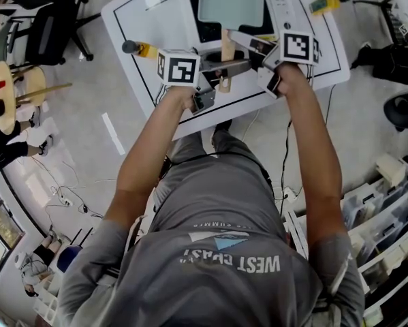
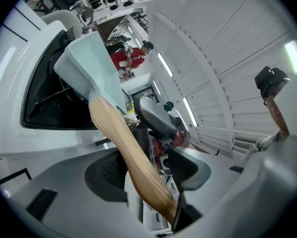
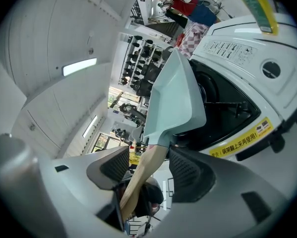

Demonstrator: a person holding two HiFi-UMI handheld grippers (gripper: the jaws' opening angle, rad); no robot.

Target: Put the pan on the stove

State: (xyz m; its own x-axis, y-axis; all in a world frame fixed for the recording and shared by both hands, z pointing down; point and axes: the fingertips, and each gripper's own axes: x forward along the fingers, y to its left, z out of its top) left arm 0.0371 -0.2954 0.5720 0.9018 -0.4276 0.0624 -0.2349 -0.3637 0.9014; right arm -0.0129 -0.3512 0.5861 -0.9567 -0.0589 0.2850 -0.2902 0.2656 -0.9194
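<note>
The pan [image 1: 231, 2], pale green and square with a wooden handle [image 1: 227, 46], sits over the black burner well of the white stove [image 1: 285, 5]. My left gripper [image 1: 224, 67] is at the handle's near end. In the left gripper view the handle [image 2: 128, 148] runs between the jaws of the left gripper [image 2: 148, 175], which stand open with gaps on both sides. My right gripper [image 1: 248, 46] comes in from the right, nearer the pan body. In the right gripper view its pads close on the handle [image 3: 143, 175], with the pan [image 3: 175, 98] ahead over the stove [image 3: 232, 48].
The stove stands on a white table [image 1: 135, 19] with black border lines. A yellow bottle [image 1: 146, 48] lies left of the stove and another [image 1: 326, 3] at its right. An office chair [image 1: 50, 22] is far left, and storage bins [image 1: 387, 210] at the right.
</note>
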